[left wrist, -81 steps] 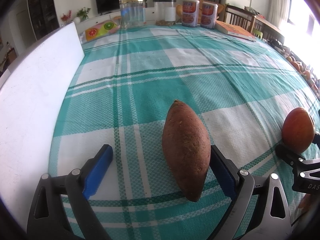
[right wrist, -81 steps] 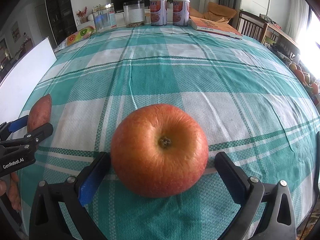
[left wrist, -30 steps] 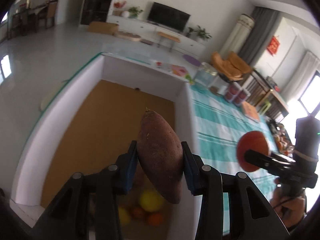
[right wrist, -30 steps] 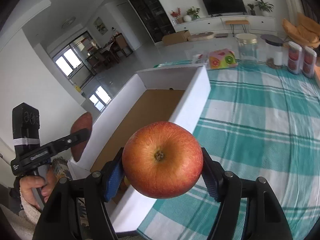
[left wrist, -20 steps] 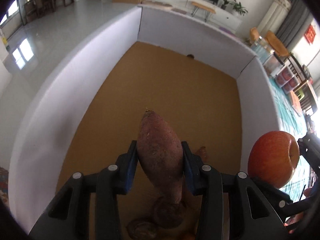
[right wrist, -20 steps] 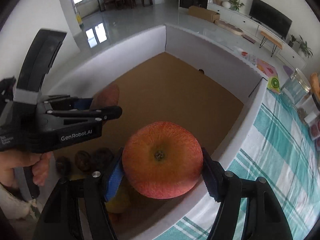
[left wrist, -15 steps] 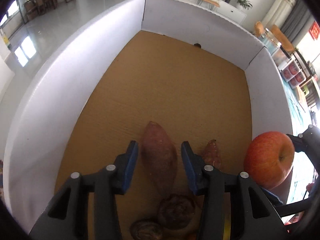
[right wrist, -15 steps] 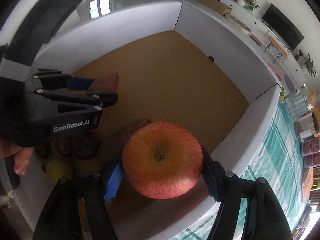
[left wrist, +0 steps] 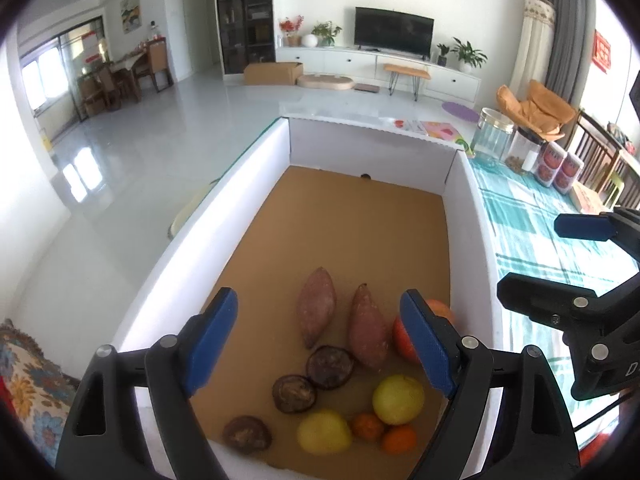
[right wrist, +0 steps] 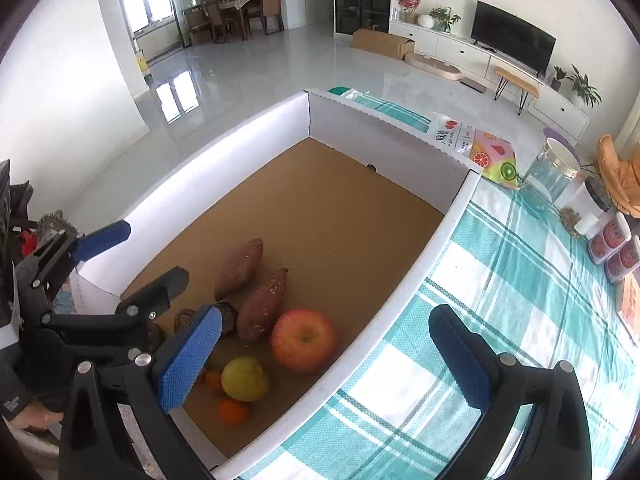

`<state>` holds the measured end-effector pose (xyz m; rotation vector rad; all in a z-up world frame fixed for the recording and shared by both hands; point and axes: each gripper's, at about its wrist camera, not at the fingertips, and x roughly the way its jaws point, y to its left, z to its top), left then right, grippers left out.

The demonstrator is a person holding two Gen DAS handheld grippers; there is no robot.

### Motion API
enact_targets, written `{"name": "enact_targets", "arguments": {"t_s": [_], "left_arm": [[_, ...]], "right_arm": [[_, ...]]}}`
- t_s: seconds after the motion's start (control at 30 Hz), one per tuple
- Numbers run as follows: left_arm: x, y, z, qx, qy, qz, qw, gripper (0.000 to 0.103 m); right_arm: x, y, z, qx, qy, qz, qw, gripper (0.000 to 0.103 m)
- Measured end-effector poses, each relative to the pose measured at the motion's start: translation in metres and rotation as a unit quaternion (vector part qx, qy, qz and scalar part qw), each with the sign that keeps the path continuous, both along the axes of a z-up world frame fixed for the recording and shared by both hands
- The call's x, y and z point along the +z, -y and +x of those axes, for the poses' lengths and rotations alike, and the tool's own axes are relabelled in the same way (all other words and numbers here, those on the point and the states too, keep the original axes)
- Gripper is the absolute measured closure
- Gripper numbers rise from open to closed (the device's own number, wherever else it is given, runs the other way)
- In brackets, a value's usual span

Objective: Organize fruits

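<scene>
From the left wrist, we see our left gripper (left wrist: 320, 340), jaws just spread wide and empty, above sweet potatoes (left wrist: 316, 312) in the box (left wrist: 472, 240). From the right wrist, our right gripper (right wrist: 324, 356), jaws just opened empty; the apple (right wrist: 303, 339) lies in the box.

left tongs (left wrist: 320, 340): jaws just opened, nothing between | two sweet potatoes (left wrist: 316, 312) side by side in box (left wrist: 466, 216) | right tongs (left wrist: 536, 260): spread, empty

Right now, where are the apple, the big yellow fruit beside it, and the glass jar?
apple (right wrist: 303, 339): right wrist view, on its top near the stem.
yellow fruit (right wrist: 245, 378): right wrist view, middle of its skin.
glass jar (right wrist: 550, 174): right wrist view, on its clear wall.
</scene>
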<state>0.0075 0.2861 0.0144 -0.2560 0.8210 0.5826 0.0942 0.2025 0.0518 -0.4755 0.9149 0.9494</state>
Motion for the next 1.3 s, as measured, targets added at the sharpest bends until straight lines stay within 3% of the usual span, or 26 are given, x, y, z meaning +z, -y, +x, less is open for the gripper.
{"name": "enact_targets", "arguments": {"t_s": [0.17,0.33,0.5,0.67,1.3], "left_arm": [[0.009,0.017,-0.014,0.031,-0.016,0.05,0.9982,0.018],[0.01,0.017,-0.026,0.05,-0.016,0.043,0.9977,0.018],[0.008,0.022,-0.037,0.045,-0.055,0.04,0.9967,0.018],[0.009,0.023,-0.048,0.051,-0.066,0.065,0.9944,0.018],[0.001,0.004,-0.06,0.067,-0.063,0.039,0.995,0.018]], "right_arm": [[-0.007,0.013,-0.019,-0.02,-0.027,0.028,0.999,0.0],[-0.013,0.018,-0.032,-0.04,-0.056,0.035,0.997,0.0],[-0.008,0.016,-0.051,-0.039,-0.044,0.028,0.998,0.0],[-0.007,0.011,-0.066,-0.028,-0.03,0.016,0.999,0.0],[-0.013,-0.002,-0.075,-0.015,-0.018,-0.006,1.0,0.0]]}}
